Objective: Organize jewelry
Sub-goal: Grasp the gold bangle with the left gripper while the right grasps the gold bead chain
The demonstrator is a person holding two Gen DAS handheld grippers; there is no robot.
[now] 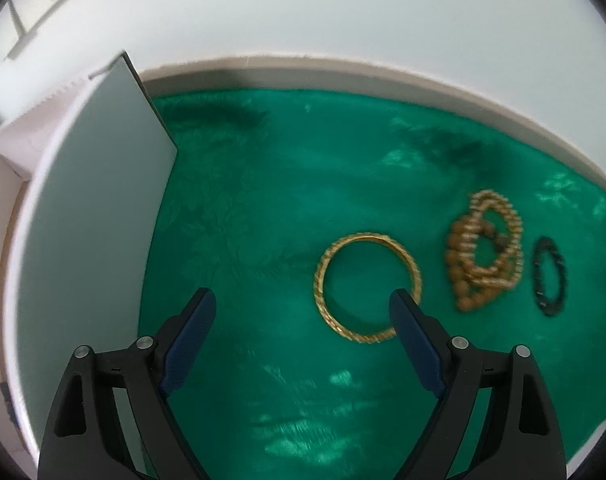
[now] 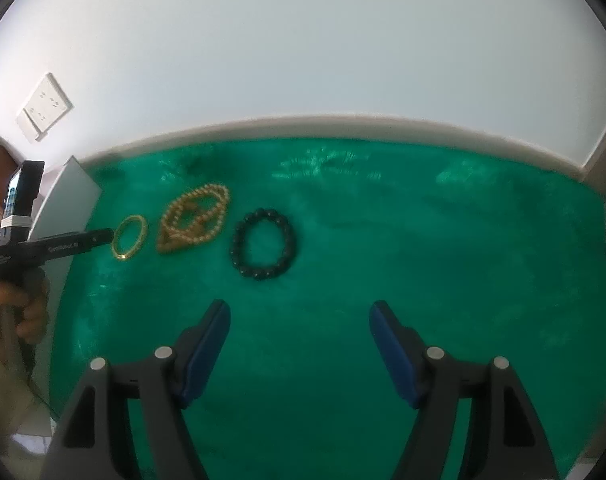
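Observation:
A gold bangle (image 1: 367, 288) (image 2: 129, 242) lies flat on the green cloth (image 1: 263, 200) (image 2: 383, 240). To its right lies a heap of gold bead strands (image 1: 485, 250) (image 2: 193, 220), then a black bead bracelet (image 1: 549, 276) (image 2: 263, 244). My left gripper (image 1: 303, 312) hangs open just left of and over the bangle; its right finger overlaps the bangle's near rim, nothing between the pads. In the right wrist view the left gripper (image 2: 99, 237) shows from the side at the bangle. My right gripper (image 2: 299, 320) is open above bare cloth, nearer than the black bracelet.
A white box with a raised pale lid (image 1: 103, 184) (image 2: 69, 196) stands at the cloth's left edge. A white wall with a socket plate (image 2: 43, 106) runs behind the table. A hand (image 2: 27, 312) holds the left gripper's handle.

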